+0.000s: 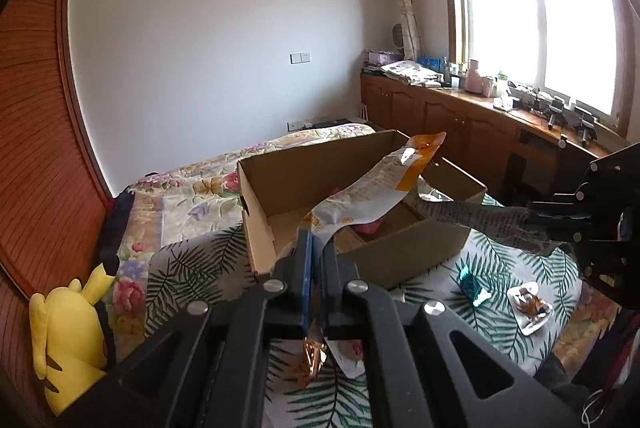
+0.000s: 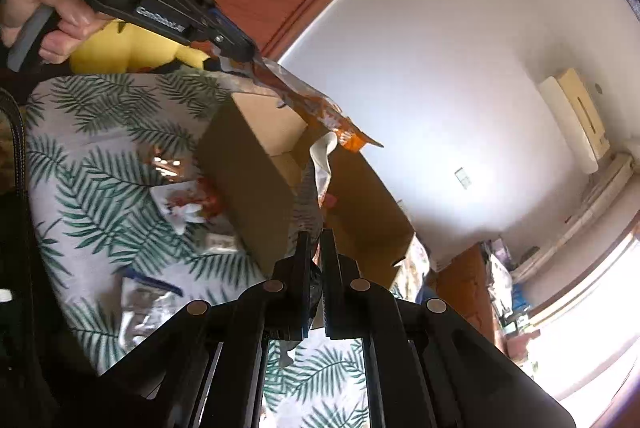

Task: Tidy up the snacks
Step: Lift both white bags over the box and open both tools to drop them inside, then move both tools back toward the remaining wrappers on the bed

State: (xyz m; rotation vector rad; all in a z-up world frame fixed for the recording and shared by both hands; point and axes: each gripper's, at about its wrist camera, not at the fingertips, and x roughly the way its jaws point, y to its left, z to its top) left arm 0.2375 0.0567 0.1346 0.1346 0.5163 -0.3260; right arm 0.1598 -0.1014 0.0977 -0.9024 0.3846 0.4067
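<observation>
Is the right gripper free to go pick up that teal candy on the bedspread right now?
Probably not: the right gripper is shut on a grey snack packet. The teal candy itself lies uncovered.

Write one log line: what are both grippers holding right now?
left gripper: shut on orange snack bag | right gripper: shut on silver snack bag | both over cardboard box

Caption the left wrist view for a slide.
Left claw and right claw each shut on a snack packet above an open cardboard box on a leaf-print cloth.
</observation>
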